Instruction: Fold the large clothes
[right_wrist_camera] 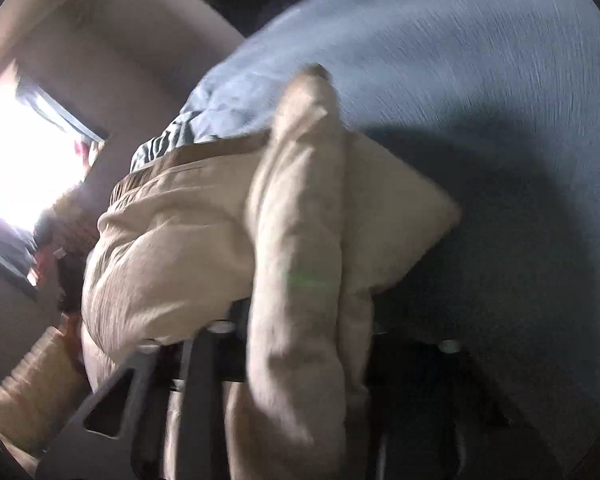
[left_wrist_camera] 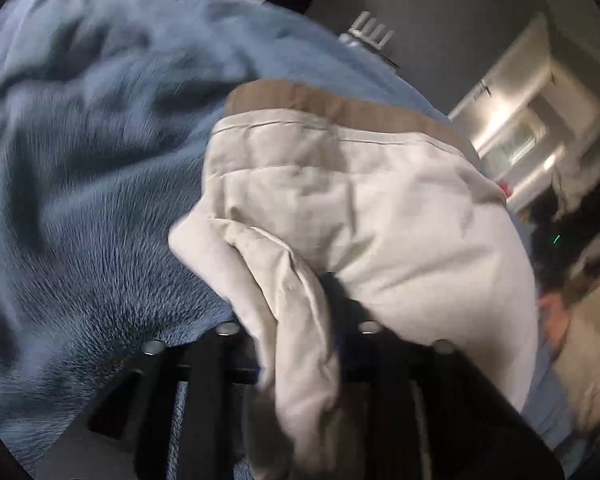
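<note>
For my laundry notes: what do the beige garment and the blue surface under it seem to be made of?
Beige garment: probably woven cotton or linen, matte, with crisp creases and stitched seams. Blue surface: apparently plush fleece or a similar pile fabric, with short fibres visible on it.

Your left tool (left_wrist_camera: 296, 320) clamped on bunched fabric, fingers mostly buried under it; your right tool (right_wrist_camera: 300, 332) likewise clamped, fabric draped over fingers; both views motion-blurred.
</note>
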Motion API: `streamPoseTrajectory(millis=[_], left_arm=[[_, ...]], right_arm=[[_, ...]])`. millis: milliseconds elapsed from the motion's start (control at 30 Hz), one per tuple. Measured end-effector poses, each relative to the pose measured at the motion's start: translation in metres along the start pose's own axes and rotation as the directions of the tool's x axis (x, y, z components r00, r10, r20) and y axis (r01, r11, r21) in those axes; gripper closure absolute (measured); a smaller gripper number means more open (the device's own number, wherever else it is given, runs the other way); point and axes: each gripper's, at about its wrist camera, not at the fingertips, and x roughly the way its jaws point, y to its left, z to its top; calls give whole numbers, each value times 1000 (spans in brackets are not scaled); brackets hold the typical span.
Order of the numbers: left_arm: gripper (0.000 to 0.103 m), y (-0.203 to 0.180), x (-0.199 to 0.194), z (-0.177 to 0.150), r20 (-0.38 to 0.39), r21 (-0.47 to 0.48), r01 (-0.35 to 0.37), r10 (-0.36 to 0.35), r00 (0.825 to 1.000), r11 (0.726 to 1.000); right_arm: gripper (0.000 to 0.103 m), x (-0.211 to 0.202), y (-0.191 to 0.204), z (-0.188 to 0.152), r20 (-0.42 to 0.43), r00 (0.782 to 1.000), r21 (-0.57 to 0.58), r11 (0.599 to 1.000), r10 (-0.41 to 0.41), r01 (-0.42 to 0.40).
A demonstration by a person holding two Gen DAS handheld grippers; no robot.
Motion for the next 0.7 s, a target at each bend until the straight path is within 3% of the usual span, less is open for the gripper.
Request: streamPoseTrajectory(millis=[133,233,367,467,533,567,600,633,700], left_arm=[[89,-24,-41,10,164,42,78,-84,983,996],[89,-40,-42,28,195,73,71,-84,977,995],[88,-40,-9,43,144,52,-20,12,990,998],[82,-29,13,40,66,28,-105,103,993,994],[70,-25,14,40,57,45,-144,141,988,989],[64,-25,13,38,52,44,-176,173,983,983],[48,-22,9,37,46,25,-221,219,975,975],[40,-19,3,35,44,9,-247,246,968,969],[41,-18,-19,30,78,-11,-276,276,958,961]], right_arm=[[93,-41,26,6,155,988,-87,996,1,13],[93,-56,33,17,238,971,-114,992,-18,46],[91,-45,10,35,261,958,-41,991,-115,130],[76,-15,-10,41,166,960,20,974,-226,226],[55,-10,-21,39,152,948,48,960,-281,277],[53,-11,-26,38,143,941,73,951,-307,299],[46,-13,-29,39,140,938,90,947,-317,307],[43,-19,-29,37,140,931,104,940,-338,325],[42,-38,-26,31,162,906,105,920,-391,378]])
